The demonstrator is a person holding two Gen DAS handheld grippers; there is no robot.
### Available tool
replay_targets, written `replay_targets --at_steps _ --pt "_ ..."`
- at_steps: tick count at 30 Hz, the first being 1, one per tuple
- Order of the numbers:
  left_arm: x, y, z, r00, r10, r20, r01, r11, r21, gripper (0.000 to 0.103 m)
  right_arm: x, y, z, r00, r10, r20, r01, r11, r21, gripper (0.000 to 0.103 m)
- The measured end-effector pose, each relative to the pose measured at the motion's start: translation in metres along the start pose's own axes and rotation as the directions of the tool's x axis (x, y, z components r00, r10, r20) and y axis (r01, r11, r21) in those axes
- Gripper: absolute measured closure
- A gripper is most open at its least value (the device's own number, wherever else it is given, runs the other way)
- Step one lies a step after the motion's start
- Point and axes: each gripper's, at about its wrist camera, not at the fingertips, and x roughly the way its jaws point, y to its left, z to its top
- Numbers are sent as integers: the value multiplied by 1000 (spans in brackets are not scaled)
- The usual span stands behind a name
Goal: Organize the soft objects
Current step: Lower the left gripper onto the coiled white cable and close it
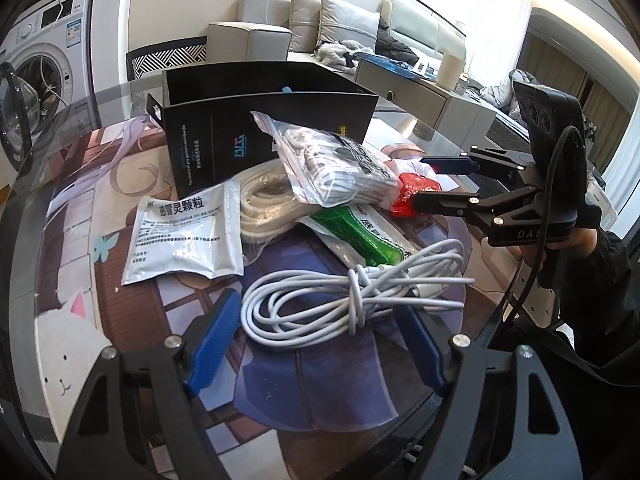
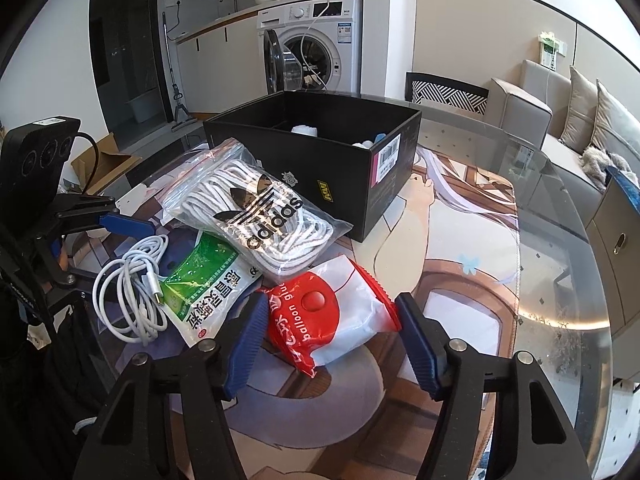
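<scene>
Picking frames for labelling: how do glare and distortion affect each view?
Left wrist: fisheye bows the room edges, window light blows out the upper right, the white cable stays sharp. Right wrist: a glare streak on the glass table, the red balloon-glue packet readable.

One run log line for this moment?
left gripper: open around white cable | right gripper: open around red packet | black box: open

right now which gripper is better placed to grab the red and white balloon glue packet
Right. The right gripper already straddles the red and white balloon glue packet, one blue pad at each edge. The left gripper brackets the coiled white cable instead.
</scene>
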Motion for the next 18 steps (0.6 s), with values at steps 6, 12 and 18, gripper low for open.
replay_targets --at_steps 6,12,18 --pt "-5 2 -4 1000 -17 14 17 1000 -15 42 -4 -1 0 1000 -2 8 2 1000 -2 39" --pt "-4 0 -4 1000 -6 7 6 1000 9 42 -5 -2 0 1000 -7 8 7 1000 -2 40" --pt "-8 -4 0 999 46 23 -47 997 53 29 -5 -4 -1 1000 -10 9 10 1000 2 40"
